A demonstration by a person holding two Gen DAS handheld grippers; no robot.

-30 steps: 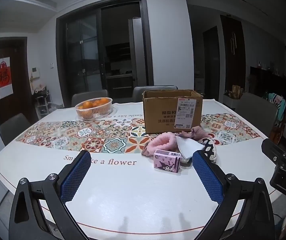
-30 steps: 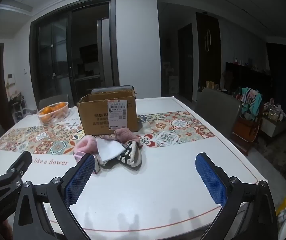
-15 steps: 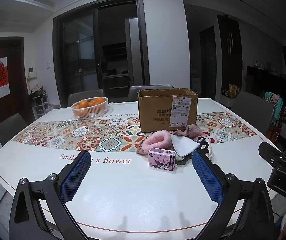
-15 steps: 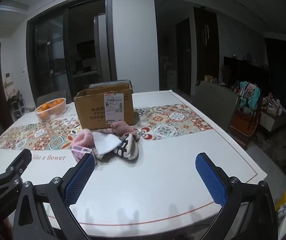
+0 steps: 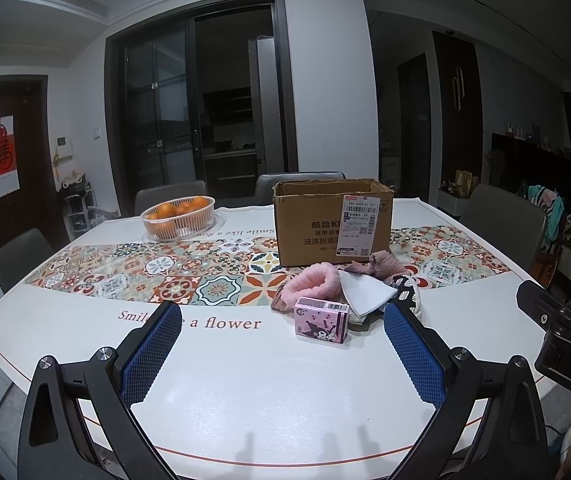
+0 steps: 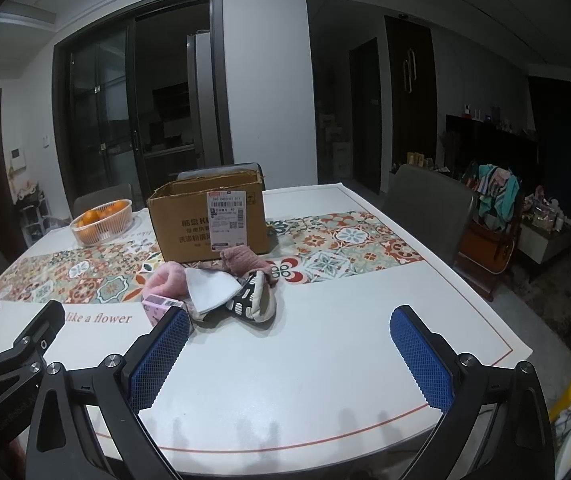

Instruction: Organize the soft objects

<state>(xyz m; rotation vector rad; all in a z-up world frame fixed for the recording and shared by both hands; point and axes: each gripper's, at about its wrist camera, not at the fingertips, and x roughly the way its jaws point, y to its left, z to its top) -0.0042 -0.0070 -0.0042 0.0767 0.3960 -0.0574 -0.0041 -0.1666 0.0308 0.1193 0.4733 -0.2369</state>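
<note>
Soft things sit heaped on the table, just in front of the cardboard box: a fluffy pink band, a white cloth, a mauve knit piece, a black-and-white patterned piece (plus a stiff little pink carton at the near edge). From my left gripper the heap lies ahead, slightly right; from my right gripper, ahead-left. Neither looks clearly nearer. Both are spread wide, holding nothing.

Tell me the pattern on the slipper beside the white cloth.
Black-and-white blocky print on the slipper, clearest from the right wrist.
</note>
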